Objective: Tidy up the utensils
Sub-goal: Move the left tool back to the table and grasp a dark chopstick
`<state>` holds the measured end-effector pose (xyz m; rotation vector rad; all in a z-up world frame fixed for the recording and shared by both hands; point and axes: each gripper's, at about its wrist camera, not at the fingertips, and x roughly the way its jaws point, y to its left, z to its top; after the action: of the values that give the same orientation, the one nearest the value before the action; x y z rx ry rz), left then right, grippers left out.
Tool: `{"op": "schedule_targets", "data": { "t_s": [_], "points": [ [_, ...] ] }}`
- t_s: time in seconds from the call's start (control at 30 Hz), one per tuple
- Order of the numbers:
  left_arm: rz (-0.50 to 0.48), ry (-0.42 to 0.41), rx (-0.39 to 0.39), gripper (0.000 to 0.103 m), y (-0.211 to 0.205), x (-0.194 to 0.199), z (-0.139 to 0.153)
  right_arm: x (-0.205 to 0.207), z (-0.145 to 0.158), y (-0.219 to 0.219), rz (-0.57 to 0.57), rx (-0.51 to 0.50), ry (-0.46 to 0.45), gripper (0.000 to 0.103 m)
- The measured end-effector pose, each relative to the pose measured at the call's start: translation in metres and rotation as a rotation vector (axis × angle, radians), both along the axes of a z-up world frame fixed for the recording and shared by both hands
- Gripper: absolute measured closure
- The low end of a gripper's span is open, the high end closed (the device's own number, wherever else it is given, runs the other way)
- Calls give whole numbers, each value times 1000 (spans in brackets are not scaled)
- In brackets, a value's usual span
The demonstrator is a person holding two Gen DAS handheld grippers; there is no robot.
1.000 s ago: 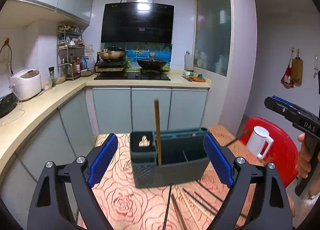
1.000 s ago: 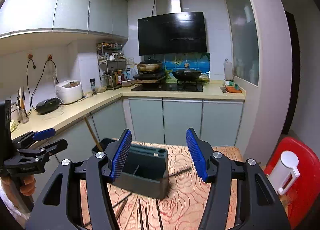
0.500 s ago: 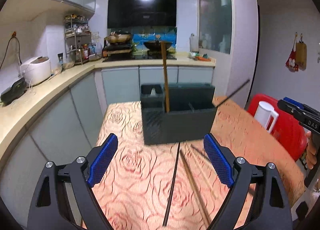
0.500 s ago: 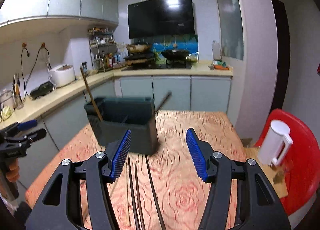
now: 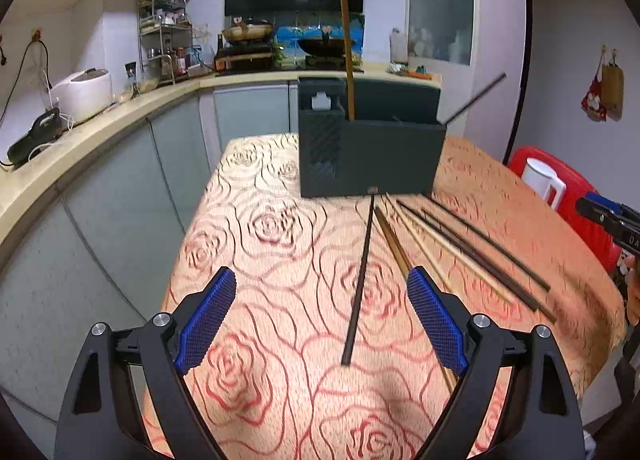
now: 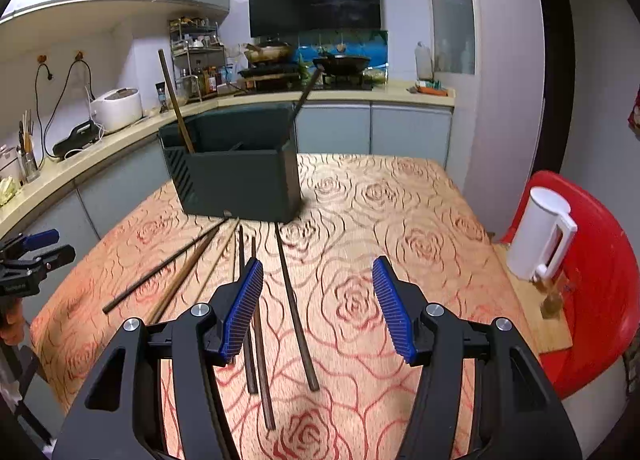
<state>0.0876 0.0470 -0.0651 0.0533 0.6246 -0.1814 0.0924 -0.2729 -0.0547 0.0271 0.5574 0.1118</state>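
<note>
Left hand-held gripper (image 5: pixel 320 322) open, chopsticks (image 5: pixel 359 284) lengthwise toward holder (image 5: pixel 370 156)

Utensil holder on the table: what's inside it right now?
Two sticks stand in the utensil holder: a brown chopstick at its left end, a dark chopstick leaning out the right. Its walls hide anything lower down.

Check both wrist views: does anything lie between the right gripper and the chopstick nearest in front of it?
Nothing visible does. The right gripper is open above bare tablecloth, and the dark chopstick lies on the cloth between its fingers, uncovered.
</note>
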Motion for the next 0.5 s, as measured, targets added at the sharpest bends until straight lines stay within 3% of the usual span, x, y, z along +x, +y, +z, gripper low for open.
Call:
{"op": "schedule_targets", "data": {
  "t_s": [0.43, 0.5],
  "points": [
    [-58, 92, 30, 19, -14, -14, -42, -12, -39, 4, 9, -12, 74, 48],
    [-63, 109, 26, 24, -14, -12, -47, -12, -41, 4, 9, -15, 75, 48]
  ]
}}
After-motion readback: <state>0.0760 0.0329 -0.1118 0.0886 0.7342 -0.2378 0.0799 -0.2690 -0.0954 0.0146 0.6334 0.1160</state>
